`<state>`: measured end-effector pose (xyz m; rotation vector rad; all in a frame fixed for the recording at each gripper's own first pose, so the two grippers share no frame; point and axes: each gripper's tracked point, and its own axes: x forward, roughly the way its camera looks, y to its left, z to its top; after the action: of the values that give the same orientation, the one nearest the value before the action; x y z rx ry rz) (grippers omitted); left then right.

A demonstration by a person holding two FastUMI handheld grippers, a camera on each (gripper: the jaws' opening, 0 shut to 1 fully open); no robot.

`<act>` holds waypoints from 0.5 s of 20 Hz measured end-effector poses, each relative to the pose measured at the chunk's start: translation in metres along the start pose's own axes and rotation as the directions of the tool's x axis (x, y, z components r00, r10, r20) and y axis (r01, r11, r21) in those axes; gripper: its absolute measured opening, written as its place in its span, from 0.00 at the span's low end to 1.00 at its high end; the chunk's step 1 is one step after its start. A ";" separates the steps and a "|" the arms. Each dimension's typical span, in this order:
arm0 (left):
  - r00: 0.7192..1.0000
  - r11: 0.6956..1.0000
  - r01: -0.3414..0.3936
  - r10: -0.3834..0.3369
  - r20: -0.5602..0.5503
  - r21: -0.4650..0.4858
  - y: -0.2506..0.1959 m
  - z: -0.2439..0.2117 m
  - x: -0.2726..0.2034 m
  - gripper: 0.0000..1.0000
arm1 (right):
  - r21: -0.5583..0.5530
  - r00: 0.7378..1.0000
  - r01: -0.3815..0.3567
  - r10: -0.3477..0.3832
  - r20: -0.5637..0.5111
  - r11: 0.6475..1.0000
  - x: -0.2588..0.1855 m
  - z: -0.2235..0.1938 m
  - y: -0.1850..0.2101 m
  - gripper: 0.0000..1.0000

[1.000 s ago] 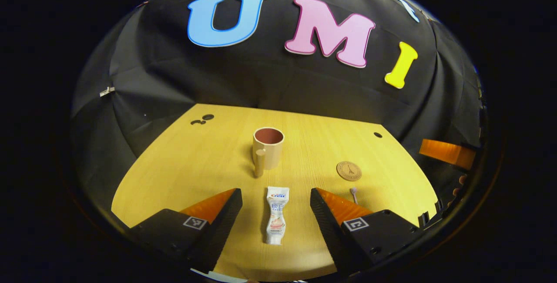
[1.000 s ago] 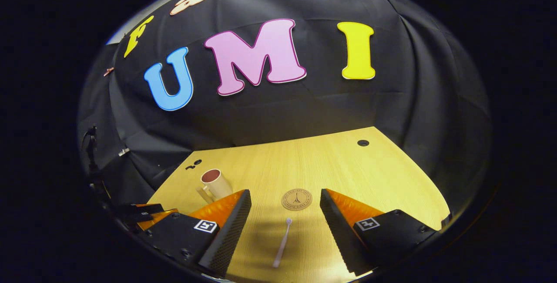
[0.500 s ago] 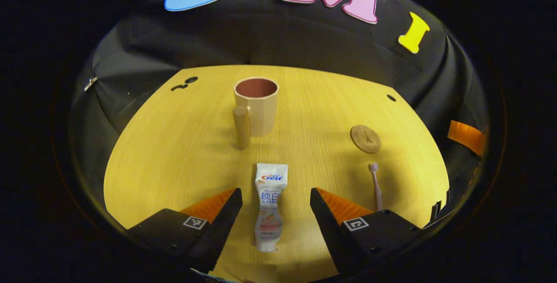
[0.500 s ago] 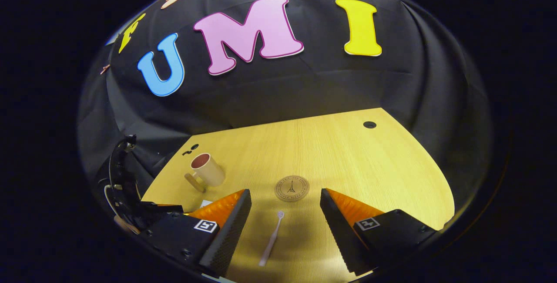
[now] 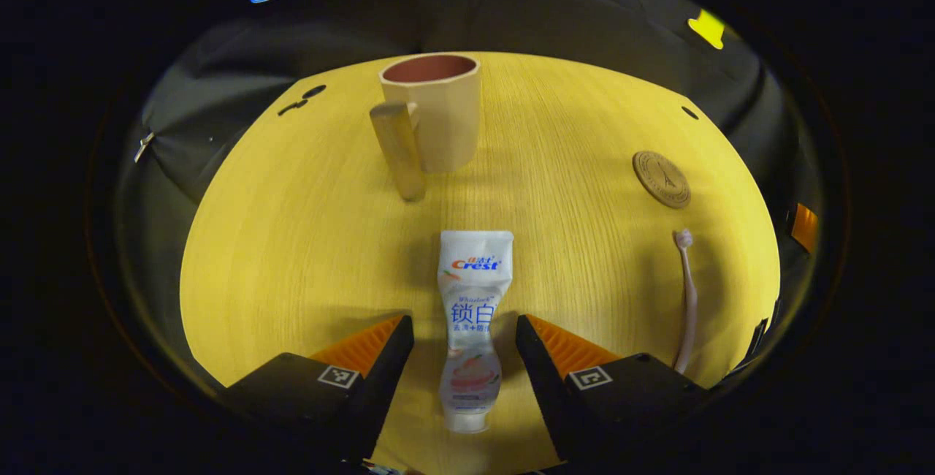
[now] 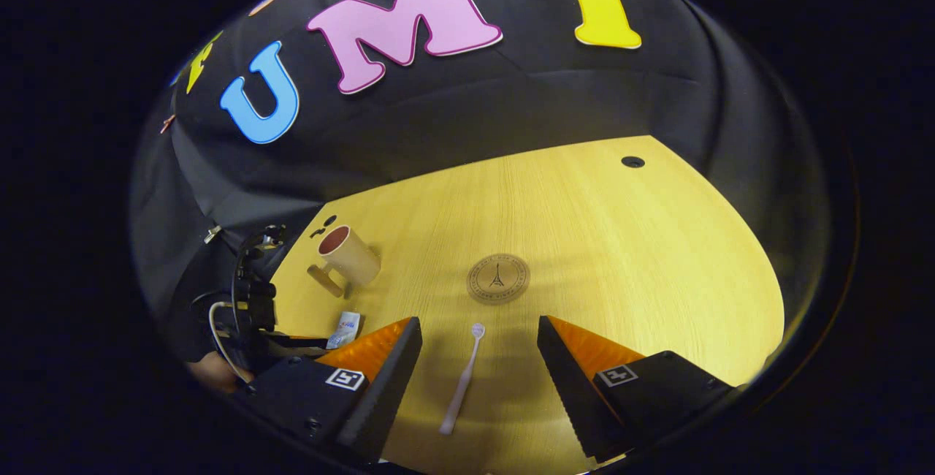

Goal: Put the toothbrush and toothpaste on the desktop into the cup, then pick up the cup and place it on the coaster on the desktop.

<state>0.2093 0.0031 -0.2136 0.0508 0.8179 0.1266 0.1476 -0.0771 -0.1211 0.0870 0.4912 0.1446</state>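
In the left gripper view, my left tool (image 5: 462,358) is spread wide, with the toothpaste (image 5: 471,321) lying flat on the table (image 5: 292,241) between its fingers; neither finger presses on the tube yet. I take the cup (image 5: 437,113) as my landmark: it stands upright, its handle turned toward me, the tube just in front of it. As far as I see into its mouth, the cup holds nothing (the bottom is hidden from here). The coaster (image 5: 661,178) lies well to the right of the cup and is bare, and the toothbrush (image 5: 685,299) lies in front of the coaster.

In the right gripper view, my right tool (image 6: 478,380) is also wide, straddling the toothbrush (image 6: 462,380) without touching it. The coaster (image 6: 498,278) sits just beyond the brush head, and the cup (image 6: 349,254) stands off to the left of the coaster, with the toothpaste (image 6: 346,329) in front of it.

I judge nothing is finished: both items must go into the cup, then the cup onto the coaster.
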 end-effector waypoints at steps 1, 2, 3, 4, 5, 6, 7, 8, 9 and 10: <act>1.000 1.000 0.008 -0.008 0.011 0.005 0.000 0.003 0.004 0.88 | 0.007 1.000 0.002 -0.002 -0.005 1.000 0.000 -0.001 0.000 0.98; 1.000 1.000 0.005 -0.005 0.006 0.009 0.000 0.001 0.003 0.80 | 0.011 1.000 0.006 -0.006 -0.006 1.000 0.000 -0.003 0.001 0.98; 1.000 1.000 0.008 -0.009 0.015 0.013 -0.002 0.004 0.004 0.73 | 0.009 1.000 0.013 -0.013 -0.014 1.000 0.000 -0.007 0.002 0.98; 1.000 1.000 0.006 -0.006 0.009 0.022 -0.003 0.003 0.003 0.68 | 0.008 1.000 0.017 -0.017 -0.025 1.000 0.000 -0.012 0.003 0.98; 1.000 1.000 0.013 -0.013 0.011 0.026 -0.007 0.003 0.004 0.64 | 0.011 0.999 0.019 -0.019 -0.034 1.000 -0.001 -0.016 0.005 0.98; 1.000 1.000 0.009 -0.009 0.011 0.027 -0.008 0.004 0.004 0.51 | 0.017 0.999 0.021 -0.020 -0.043 1.000 -0.002 -0.020 0.008 0.98; 1.000 1.000 0.011 -0.011 0.011 0.023 -0.009 0.004 0.004 0.54 | 0.025 0.998 0.021 -0.019 -0.053 0.999 -0.002 -0.023 0.012 0.98; 1.000 1.000 0.003 -0.004 0.010 0.025 -0.009 0.004 0.002 0.40 | 0.040 0.997 0.012 -0.009 -0.082 0.999 -0.002 -0.033 0.018 0.98; 1.000 0.999 0.006 -0.007 0.010 0.034 -0.010 0.004 0.004 0.38 | 0.053 0.994 -0.001 0.006 -0.107 0.999 -0.003 -0.041 0.024 0.98; 1.000 0.999 0.016 -0.017 0.008 0.040 -0.011 0.004 0.005 0.37 | 0.058 0.992 -0.002 0.009 -0.126 0.998 -0.003 -0.047 0.028 0.98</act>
<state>0.2161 -0.0070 -0.2154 0.0824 0.8126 0.0944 0.1190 -0.0475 -0.1579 0.1362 0.6217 0.1421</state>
